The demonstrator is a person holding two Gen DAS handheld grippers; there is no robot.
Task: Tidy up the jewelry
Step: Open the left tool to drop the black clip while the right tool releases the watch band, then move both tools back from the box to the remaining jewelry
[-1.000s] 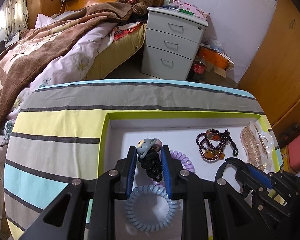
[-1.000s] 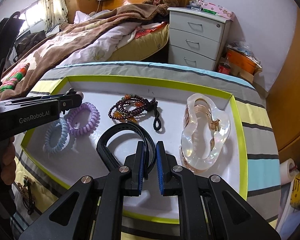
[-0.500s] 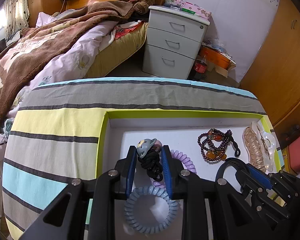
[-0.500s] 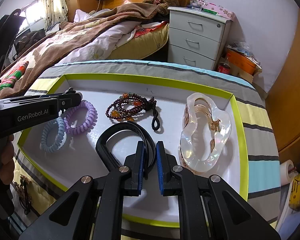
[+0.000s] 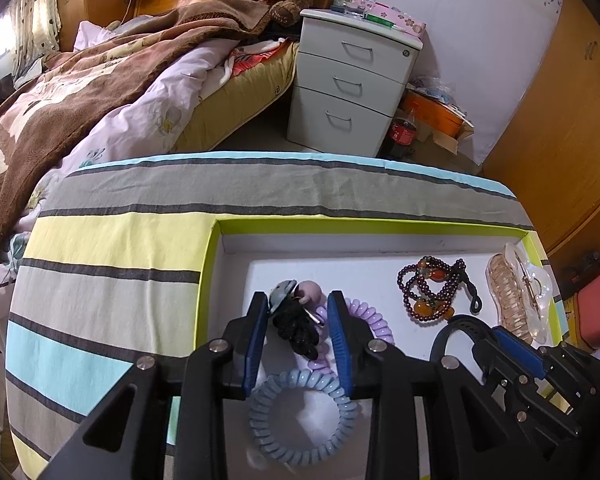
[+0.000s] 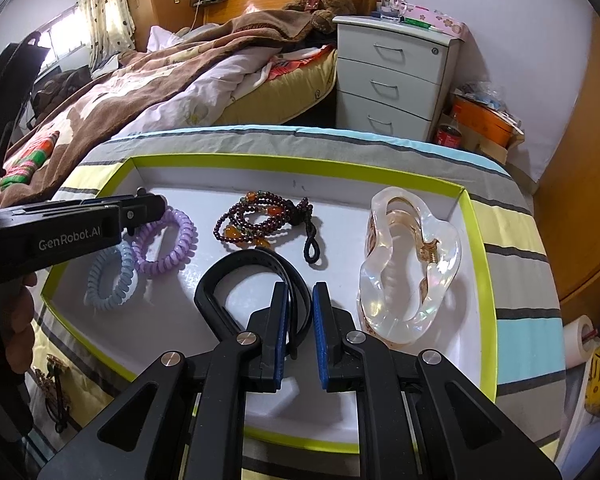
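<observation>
While the right gripper (image 6: 298, 312) stays clamped on the doubled black strap (image 6: 236, 268) near the tray's front edge, the left gripper (image 5: 298, 322) has just been opening its jaws, and the black hair tie with charms (image 5: 294, 320) sits between them; its blue pads no longer press on it, with a gap showing on the right side. This tie lies toward the left end of the white tray (image 6: 464, 208), over a purple coil hair tie (image 5: 374, 316), with a blue coil hair tie (image 5: 300, 416) nearer the front edge beneath the left fingers. In the right wrist view the two coils touch, the blue one (image 6: 110, 280) closer to the front left corner and the purple one (image 6: 166, 240) just behind it. Toward the right end lies the clear hair claw (image 6: 408, 264), reaching from mid-tray nearly to the back right corner. Between it and the coils, near the back wall, lies the dark beaded bracelet (image 6: 260, 220) with amber beads and a black cord loop. The tray rests on a striped cloth (image 5: 112, 248). Beyond stand a bed (image 6: 160, 80) and a white drawer unit (image 6: 396, 76).
</observation>
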